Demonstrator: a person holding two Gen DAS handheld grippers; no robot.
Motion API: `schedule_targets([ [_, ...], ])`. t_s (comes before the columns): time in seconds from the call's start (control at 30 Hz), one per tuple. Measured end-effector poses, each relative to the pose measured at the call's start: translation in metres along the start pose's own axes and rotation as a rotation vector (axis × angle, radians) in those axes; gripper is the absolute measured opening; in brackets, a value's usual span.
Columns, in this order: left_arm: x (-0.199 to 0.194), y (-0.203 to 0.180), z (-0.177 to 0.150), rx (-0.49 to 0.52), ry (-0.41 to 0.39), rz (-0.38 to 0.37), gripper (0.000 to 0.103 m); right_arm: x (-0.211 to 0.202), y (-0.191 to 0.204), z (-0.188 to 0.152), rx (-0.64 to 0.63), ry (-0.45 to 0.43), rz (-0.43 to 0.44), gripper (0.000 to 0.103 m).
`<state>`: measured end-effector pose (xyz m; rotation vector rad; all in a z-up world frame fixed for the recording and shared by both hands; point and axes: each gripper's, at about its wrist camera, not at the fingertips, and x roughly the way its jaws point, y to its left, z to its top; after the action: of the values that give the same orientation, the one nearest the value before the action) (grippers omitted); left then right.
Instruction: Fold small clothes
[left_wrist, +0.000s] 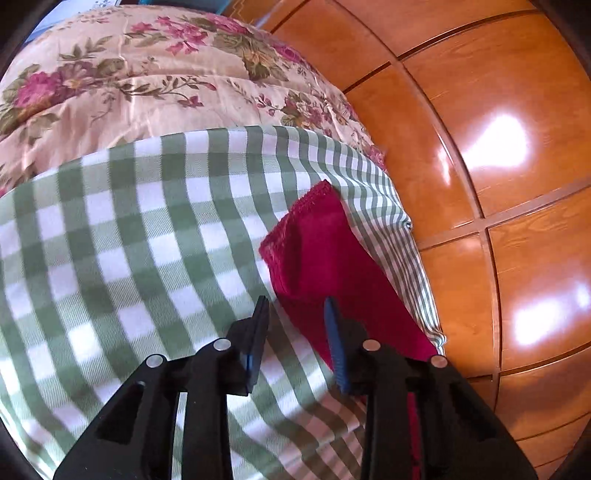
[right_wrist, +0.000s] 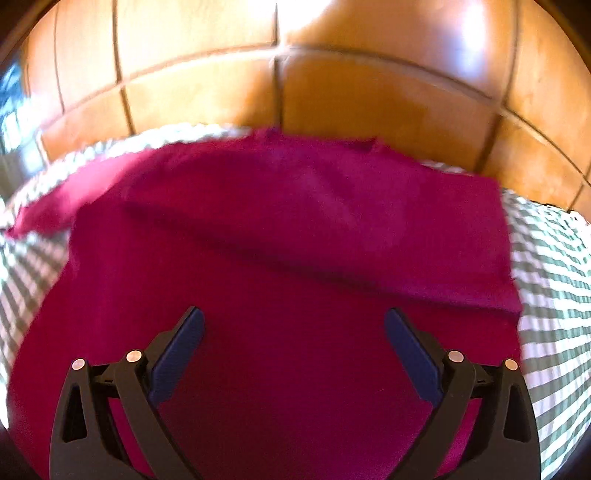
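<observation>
My left tool, jaws narrowed on nothing, sits at the red garment's left edge, its length running ahead; my right tool gapes wide above it.

No text, label, brand or number can be read in either view. The cloths and wood panels carry only patterns.

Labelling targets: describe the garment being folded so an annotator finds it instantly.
Start at the green-and-white checked cloth spread below the floral bedspread. Near its edge by the orange wooden panels lies the red garment: the only solid-coloured fabric, with a lacy trim.
</observation>
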<state>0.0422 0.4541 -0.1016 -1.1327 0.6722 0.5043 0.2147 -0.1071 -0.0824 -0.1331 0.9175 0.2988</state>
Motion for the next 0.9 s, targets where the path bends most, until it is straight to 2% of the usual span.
schedule_targets([
  [0.03, 0.006, -0.002, 0.004, 0.004, 0.008, 0.007, 0.025, 0.004, 0.003, -0.004, -0.007, 0.011, -0.013, 0.099],
  [0.1, 0.014, -0.007, 0.01, 0.026, 0.024, 0.014, 0.011, 0.006, 0.004, -0.006, -0.001, 0.02, -0.016, 0.099],
  [0.17, 0.021, -0.014, 0.014, 0.071, 0.027, 0.043, 0.006, 0.007, 0.001, -0.006, 0.014, 0.027, 0.004, 0.099],
  [0.23, 0.023, -0.026, 0.015, 0.089, 0.015, 0.034, 0.005, 0.007, 0.0, -0.007, 0.024, 0.029, 0.018, 0.099],
  [0.33, 0.012, -0.057, 0.008, 0.165, -0.005, -0.039, 0.005, 0.005, 0.002, -0.008, 0.023, 0.028, 0.018, 0.1],
  [0.4, 0.002, -0.083, -0.002, 0.224, -0.004, -0.112, 0.005, 0.007, 0.002, -0.006, 0.024, 0.028, 0.024, 0.1],
  [0.5, -0.013, -0.127, -0.031, 0.326, 0.02, -0.238, 0.005, 0.007, 0.0, -0.006, 0.027, 0.027, 0.026, 0.1],
  [0.63, -0.016, -0.191, -0.096, 0.494, 0.107, -0.372, 0.005, 0.006, -0.001, -0.008, 0.03, 0.025, 0.028, 0.1],
  [0.73, -0.003, -0.23, -0.155, 0.644, 0.17, -0.382, 0.006, 0.006, -0.002, -0.007, 0.032, 0.024, 0.03, 0.1],
  [0.83, 0.016, -0.247, -0.205, 0.741, 0.263, -0.379, 0.006, 0.005, -0.002, -0.007, 0.04, 0.022, 0.034, 0.1],
  [0.9, 0.03, -0.252, -0.237, 0.815, 0.301, -0.342, 0.007, 0.005, -0.002, -0.007, 0.043, 0.021, 0.036, 0.1],
])
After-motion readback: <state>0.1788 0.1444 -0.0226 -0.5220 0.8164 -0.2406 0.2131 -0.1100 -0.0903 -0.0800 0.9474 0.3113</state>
